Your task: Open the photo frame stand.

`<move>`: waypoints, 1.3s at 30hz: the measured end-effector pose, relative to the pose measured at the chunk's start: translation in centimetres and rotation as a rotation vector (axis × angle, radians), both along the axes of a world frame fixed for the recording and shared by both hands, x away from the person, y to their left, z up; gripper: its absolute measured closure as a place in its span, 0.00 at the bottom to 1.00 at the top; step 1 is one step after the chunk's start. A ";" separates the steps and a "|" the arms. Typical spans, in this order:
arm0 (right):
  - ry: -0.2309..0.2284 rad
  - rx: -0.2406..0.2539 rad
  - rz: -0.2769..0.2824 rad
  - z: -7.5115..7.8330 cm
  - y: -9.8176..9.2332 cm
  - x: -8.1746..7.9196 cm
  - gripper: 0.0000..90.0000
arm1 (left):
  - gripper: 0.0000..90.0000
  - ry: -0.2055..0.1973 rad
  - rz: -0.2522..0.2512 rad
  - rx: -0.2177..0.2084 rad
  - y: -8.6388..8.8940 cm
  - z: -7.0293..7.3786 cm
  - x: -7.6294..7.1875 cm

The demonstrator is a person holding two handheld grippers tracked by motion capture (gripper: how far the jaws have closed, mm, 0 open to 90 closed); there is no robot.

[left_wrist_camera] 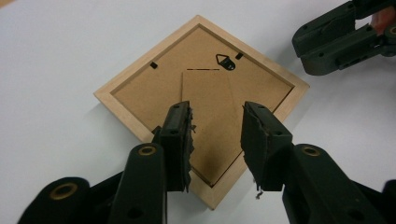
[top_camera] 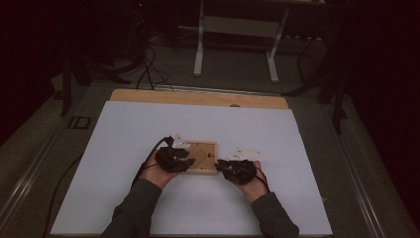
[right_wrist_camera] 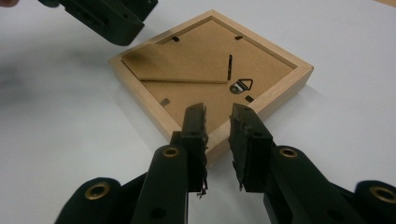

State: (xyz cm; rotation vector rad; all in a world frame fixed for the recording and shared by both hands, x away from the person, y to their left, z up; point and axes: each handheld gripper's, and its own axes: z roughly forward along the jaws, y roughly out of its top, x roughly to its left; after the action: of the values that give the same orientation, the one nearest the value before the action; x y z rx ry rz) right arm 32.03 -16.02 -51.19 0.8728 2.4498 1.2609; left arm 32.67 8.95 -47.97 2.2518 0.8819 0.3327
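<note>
Both jaws parted over frame (left_wrist_camera: 201,107)

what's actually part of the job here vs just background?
In the job:
- wooden picture frame, face down, back up
- its fold-out stand
- left gripper, right gripper, both open over the frame

Background:
- white table cover
- metal stand legs
- floor cables

Wooden table (top_camera: 198,97) under white sheet (top_camera: 124,148); wooden picture frame (top_camera: 203,157) lies face down on sheet, near front middle, back board up
</note>
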 end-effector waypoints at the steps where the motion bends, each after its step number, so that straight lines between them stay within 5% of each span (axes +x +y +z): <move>1: 0.002 0.001 0.000 0.0 0.0 0.0 0.84 | 0.69 0.004 -0.002 0.011 -0.2 0.0 0.1; 14: 0.016 -0.006 0.005 -0.5 0.5 0.3 0.82 | 0.56 0.066 0.007 0.090 -1.6 -0.9 1.2; 21: 0.013 0.004 0.004 -0.4 0.8 0.4 0.85 | 0.54 0.067 0.008 0.095 -1.8 -1.1 1.2; 26: 0.007 -0.006 0.010 -0.6 1.1 0.4 0.98 | 0.54 0.065 0.002 0.111 -2.2 -1.3 1.1; 39: 0.011 -0.029 0.025 -1.0 1.8 0.2 0.99 | 0.53 0.054 0.006 0.125 -2.6 -1.6 1.0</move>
State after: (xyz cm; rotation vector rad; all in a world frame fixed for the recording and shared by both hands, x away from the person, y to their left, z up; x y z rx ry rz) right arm 32.27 -14.25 -52.17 0.8464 2.4886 1.2294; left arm 33.63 6.39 -49.62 2.3829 0.9191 0.3392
